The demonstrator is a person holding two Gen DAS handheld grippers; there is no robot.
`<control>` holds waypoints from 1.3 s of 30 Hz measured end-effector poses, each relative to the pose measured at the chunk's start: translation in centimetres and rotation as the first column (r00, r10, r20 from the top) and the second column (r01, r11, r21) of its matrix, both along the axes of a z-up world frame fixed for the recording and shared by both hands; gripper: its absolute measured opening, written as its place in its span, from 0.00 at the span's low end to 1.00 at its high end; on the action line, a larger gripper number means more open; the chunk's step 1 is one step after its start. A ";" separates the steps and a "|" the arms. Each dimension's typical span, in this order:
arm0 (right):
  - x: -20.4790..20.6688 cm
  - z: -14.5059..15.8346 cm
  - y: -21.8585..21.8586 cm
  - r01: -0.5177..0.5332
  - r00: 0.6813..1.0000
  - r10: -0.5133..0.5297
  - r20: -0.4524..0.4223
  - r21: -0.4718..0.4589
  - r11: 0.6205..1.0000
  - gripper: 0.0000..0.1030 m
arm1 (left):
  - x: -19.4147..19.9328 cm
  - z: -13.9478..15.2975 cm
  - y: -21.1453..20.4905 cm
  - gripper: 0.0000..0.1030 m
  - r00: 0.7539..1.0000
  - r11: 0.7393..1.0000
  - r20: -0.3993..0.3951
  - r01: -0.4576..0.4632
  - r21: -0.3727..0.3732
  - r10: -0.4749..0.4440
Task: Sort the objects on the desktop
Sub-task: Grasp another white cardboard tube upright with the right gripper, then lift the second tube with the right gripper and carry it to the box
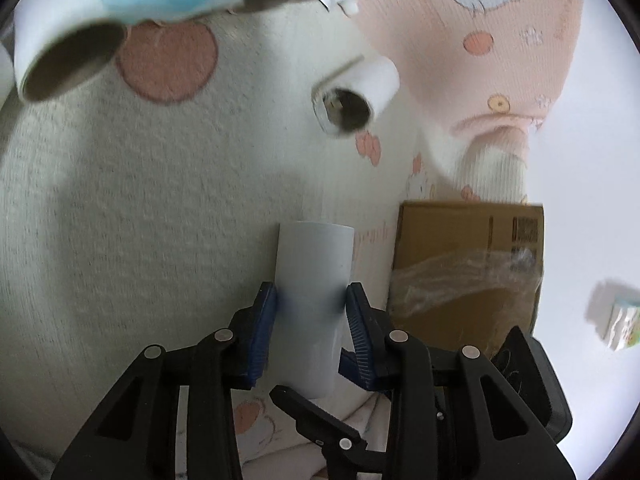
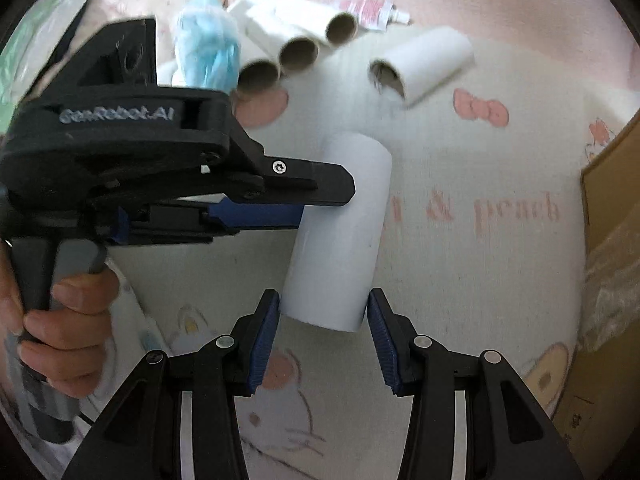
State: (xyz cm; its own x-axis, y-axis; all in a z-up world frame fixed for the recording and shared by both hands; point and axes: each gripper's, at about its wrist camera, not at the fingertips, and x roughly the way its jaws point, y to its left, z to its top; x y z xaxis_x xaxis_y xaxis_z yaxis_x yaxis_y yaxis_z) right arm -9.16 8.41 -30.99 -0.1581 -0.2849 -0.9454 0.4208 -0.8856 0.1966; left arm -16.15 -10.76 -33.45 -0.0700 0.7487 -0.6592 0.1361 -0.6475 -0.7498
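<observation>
A white paper tube [image 1: 312,264] lies on a cream blanket with pink prints [image 1: 140,208]. My left gripper [image 1: 311,296] has its blue pads against the tube's two sides, about halfway along it. In the right wrist view the same tube [image 2: 344,220] points toward the camera, and the left gripper [image 2: 326,204] reaches in from the left across its middle. My right gripper [image 2: 323,300] is open. The tube's near end sits just between its fingertips, with a narrow gap on each side.
Another white tube [image 2: 424,64] lies loose farther back. A row of cardboard tubes [image 2: 298,54] lies by a crumpled blue bag [image 2: 208,48] and a small pink squeeze tube [image 2: 372,12]. A cardboard box [image 1: 468,272] stands to the right. A person's hand [image 2: 68,320] grips the left handle.
</observation>
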 end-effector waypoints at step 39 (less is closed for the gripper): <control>4.3 11.2 13.4 0.173 0.950 -0.252 -0.187 -0.357 0.918 0.41 | 5.8 15.0 7.4 0.44 0.953 0.999 -0.303 0.007 -0.049 -0.022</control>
State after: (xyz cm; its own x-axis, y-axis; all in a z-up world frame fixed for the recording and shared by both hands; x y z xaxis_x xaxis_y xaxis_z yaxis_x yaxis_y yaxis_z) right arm -4.82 21.80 -19.76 -0.4466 -0.5115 -0.7341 0.2975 -0.8587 0.4173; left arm -10.35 -3.32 -18.48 -0.2617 0.7199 -0.6428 -0.1027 -0.6830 -0.7232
